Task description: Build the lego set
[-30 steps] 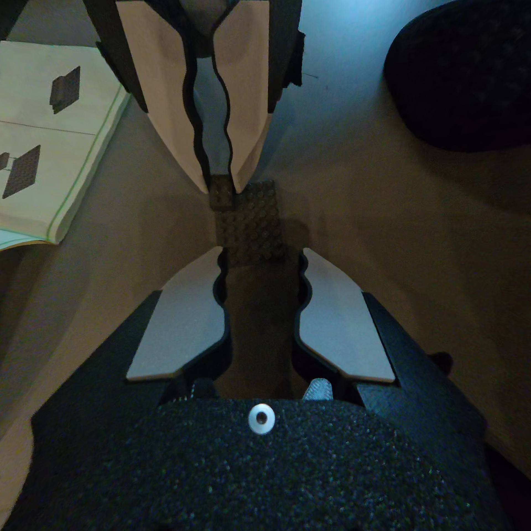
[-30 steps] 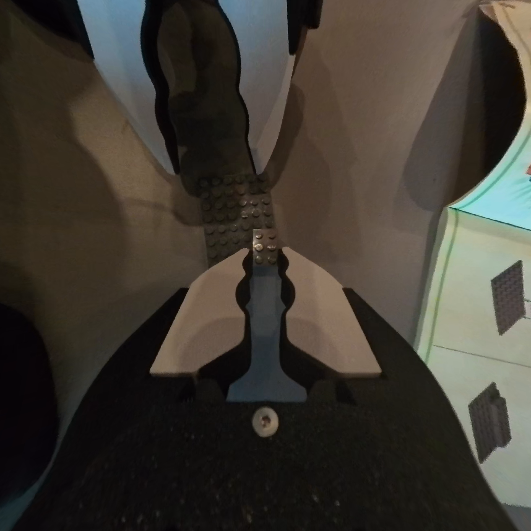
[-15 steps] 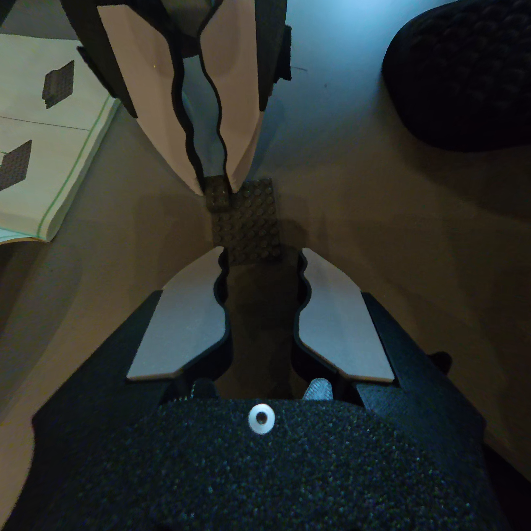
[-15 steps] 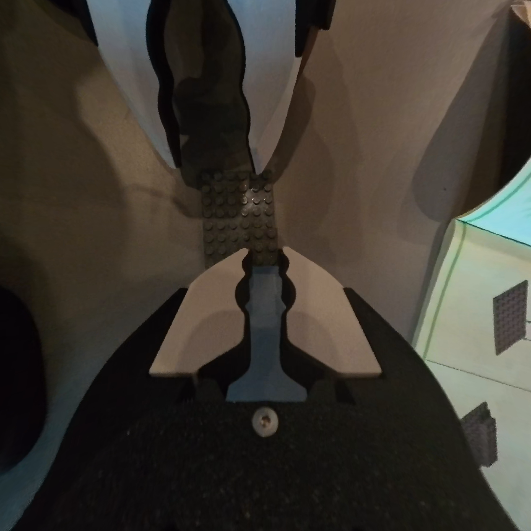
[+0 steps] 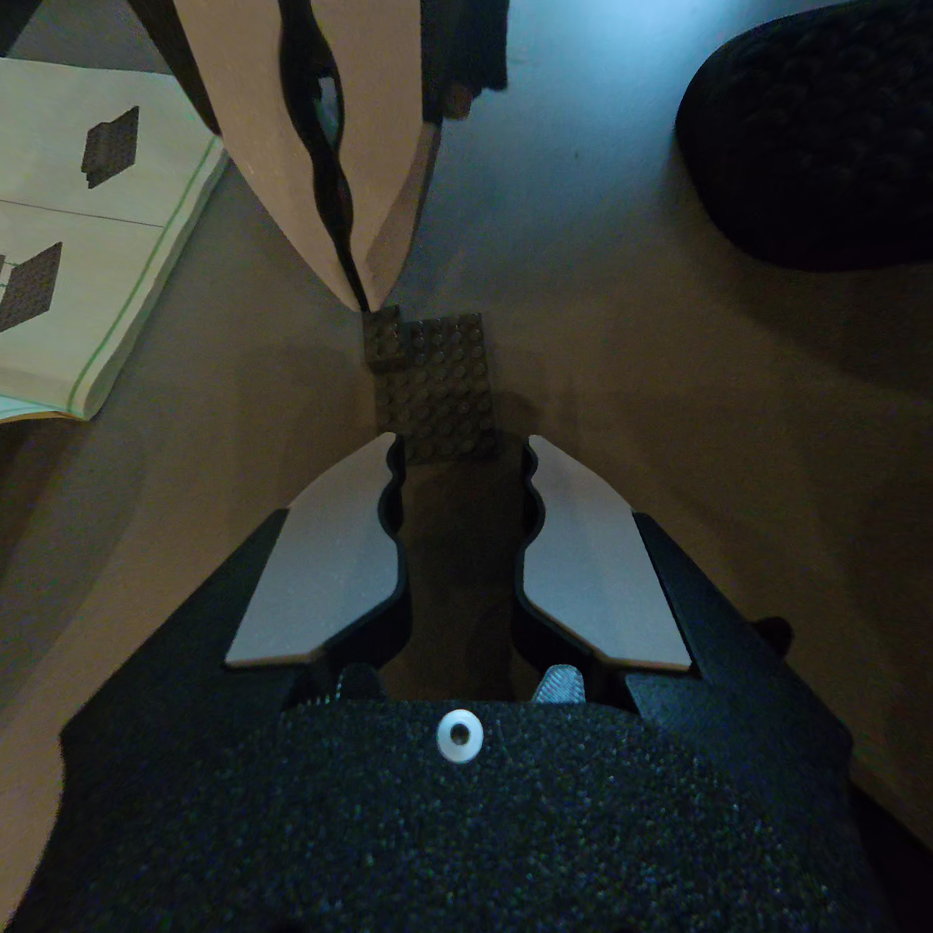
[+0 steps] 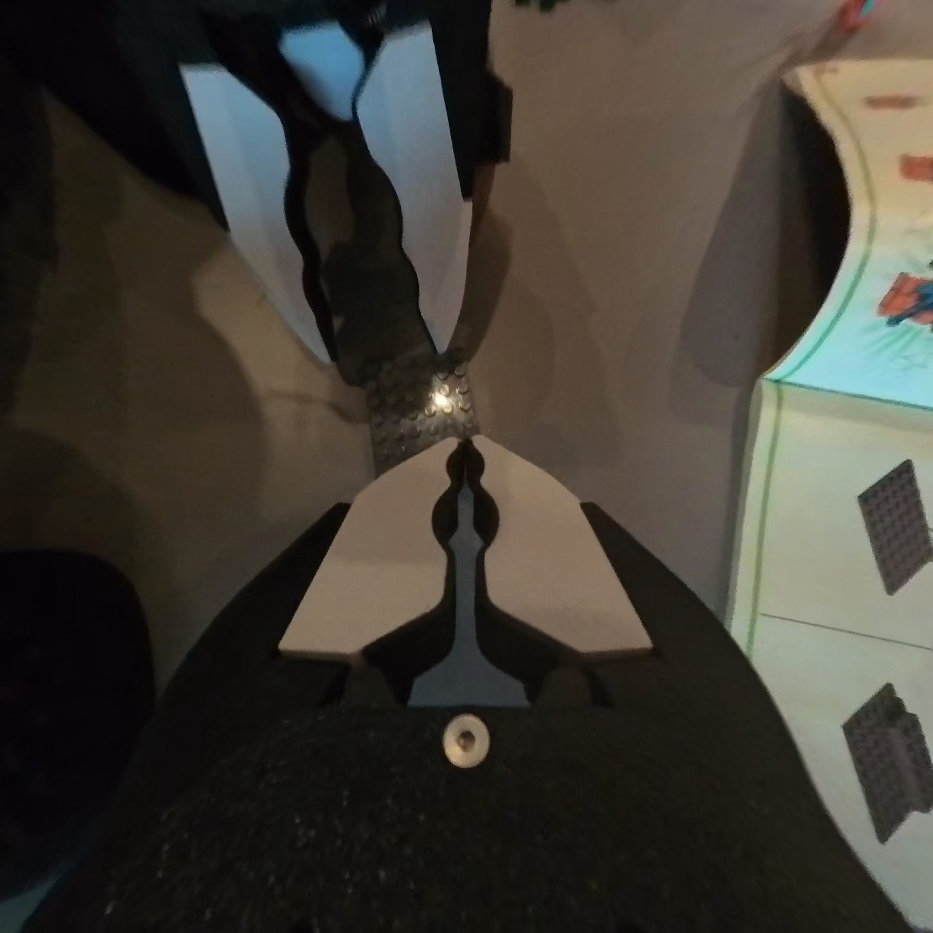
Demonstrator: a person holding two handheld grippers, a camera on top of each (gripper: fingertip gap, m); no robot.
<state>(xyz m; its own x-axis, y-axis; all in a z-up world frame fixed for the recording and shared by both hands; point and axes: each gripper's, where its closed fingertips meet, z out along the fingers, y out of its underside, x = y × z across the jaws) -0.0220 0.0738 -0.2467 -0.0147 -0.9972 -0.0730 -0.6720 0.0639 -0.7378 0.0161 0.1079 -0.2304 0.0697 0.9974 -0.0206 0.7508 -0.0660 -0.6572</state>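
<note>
- Build is early, by my read: one dark grey studded rectangular base plate (image 5: 434, 386) flat on the brown bench (image 5: 631, 404), with one small dark grey plate piece (image 5: 382, 335) on its corner, the one farthest from the left hand-held gripper.
- Can't tell whether the small piece is fully pressed down; it looks slightly tilted in the left wrist view.
- Left hand-held gripper (image 5: 460, 444): fingers spread wide, holding nothing, tips at the near short edge of the base plate. Probably bracing it; contact not clear.
- Right hand-held gripper (image 6: 465, 442): fingers brought together, tips almost touching, nothing visible between them. Tips sit right at the small piece's corner, touching it or just above.
- Judgement: the small piece is placed or being pushed home; everything else in the set is still to do.
- Open pale instruction booklet (image 6: 833, 606) lies on the bench, right of the right hand-held gripper; its pages show drawings of dark plates.
- One dark rounded textured object (image 5: 818, 131) ahead-right of the left hand-held gripper; can't identify it.
- Count: 2 hand-held grippers, 1 base plate, 1 small piece, 1 booklet, 1 dark object. No loose bricks in view.
</note>
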